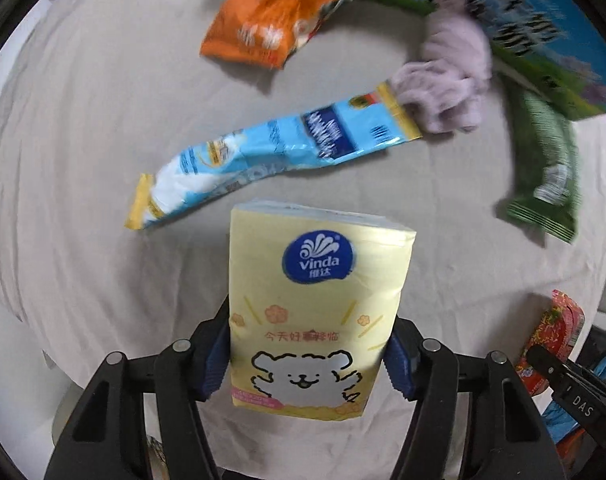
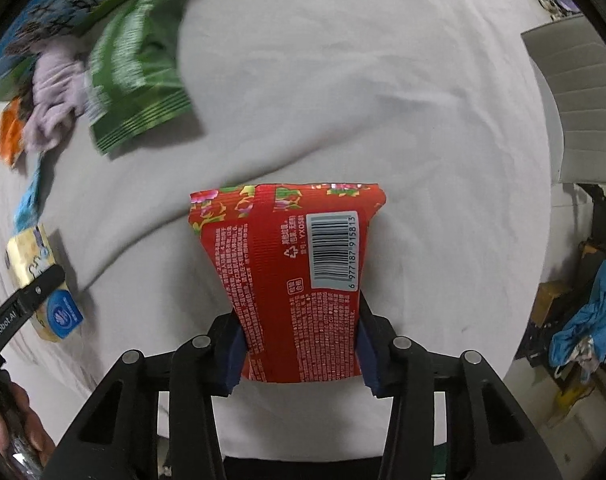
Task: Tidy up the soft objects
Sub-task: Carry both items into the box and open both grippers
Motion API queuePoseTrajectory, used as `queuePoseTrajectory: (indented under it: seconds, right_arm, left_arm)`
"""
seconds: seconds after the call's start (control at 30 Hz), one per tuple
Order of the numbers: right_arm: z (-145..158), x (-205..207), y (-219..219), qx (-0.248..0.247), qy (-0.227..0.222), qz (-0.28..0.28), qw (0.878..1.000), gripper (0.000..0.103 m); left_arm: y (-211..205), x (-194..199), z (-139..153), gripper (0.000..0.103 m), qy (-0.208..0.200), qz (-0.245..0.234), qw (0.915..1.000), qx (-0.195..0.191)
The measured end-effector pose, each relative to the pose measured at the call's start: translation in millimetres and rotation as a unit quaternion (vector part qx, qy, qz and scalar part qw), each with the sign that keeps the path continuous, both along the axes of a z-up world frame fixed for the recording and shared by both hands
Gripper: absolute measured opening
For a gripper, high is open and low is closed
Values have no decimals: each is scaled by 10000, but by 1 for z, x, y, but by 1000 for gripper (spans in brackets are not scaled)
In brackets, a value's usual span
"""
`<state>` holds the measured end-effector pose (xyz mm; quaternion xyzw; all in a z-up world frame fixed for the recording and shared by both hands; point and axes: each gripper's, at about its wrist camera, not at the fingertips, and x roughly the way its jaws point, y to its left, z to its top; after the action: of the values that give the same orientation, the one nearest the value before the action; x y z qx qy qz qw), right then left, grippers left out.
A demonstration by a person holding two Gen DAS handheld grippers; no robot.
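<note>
My left gripper [image 1: 307,364] is shut on a yellow Vinda tissue pack [image 1: 315,308] and holds it above the grey cloth-covered table [image 1: 83,160]. My right gripper [image 2: 299,354] is shut on a red floral tissue pack [image 2: 295,280], barcode side up. The red pack also shows at the right edge of the left wrist view [image 1: 551,344]; the yellow pack shows at the left of the right wrist view [image 2: 43,284]. A blue wrapper pack [image 1: 271,156], an orange snack bag [image 1: 275,20], a lilac cloth [image 1: 451,76] and a green bag [image 1: 547,168] lie on the table.
A large blue-green printed bag [image 1: 543,20] lies at the far edge. A grey chair back [image 2: 575,100] and floor clutter with a blue cloth [image 2: 591,316] stand beyond the table's right edge. Bare grey cloth [image 2: 363,80] stretches ahead of the right gripper.
</note>
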<state>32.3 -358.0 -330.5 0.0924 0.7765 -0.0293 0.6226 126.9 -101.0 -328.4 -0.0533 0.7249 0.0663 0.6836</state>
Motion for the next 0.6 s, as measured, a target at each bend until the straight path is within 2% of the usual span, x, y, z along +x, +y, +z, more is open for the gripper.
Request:
queuePoseTrajectory:
  seconds: [0.17,0.37,0.4,0.53,0.57,0.6]
  right_arm:
    - [27,0,-3,206,-340,-42,9992,48]
    - [91,27,0,488,-898,-76,9947,48]
    - [101,34,0,530,-986,-97,9937,48]
    - [152,61,6,675,-1367,-129,9882,48]
    - [165,68,12,709,-1458,-128,9867,48]
    - [177,78,12,750,-1573,-120,9846,48]
  left_arm:
    - [-37,-7,60,62,-514,-460,9975,-156]
    - [-79,7,140,62,-1078,-957,9877,-607]
    - [-75,15,160,62,-1127,-1008,9860,-703]
    - [-64,40,204,62,-1384,-1228,9780,-968]
    - [-58,50,225,62,-1448,-1291,9754,-1045]
    - [-55,58,226,62,-1501,-1300,9738,-1113]
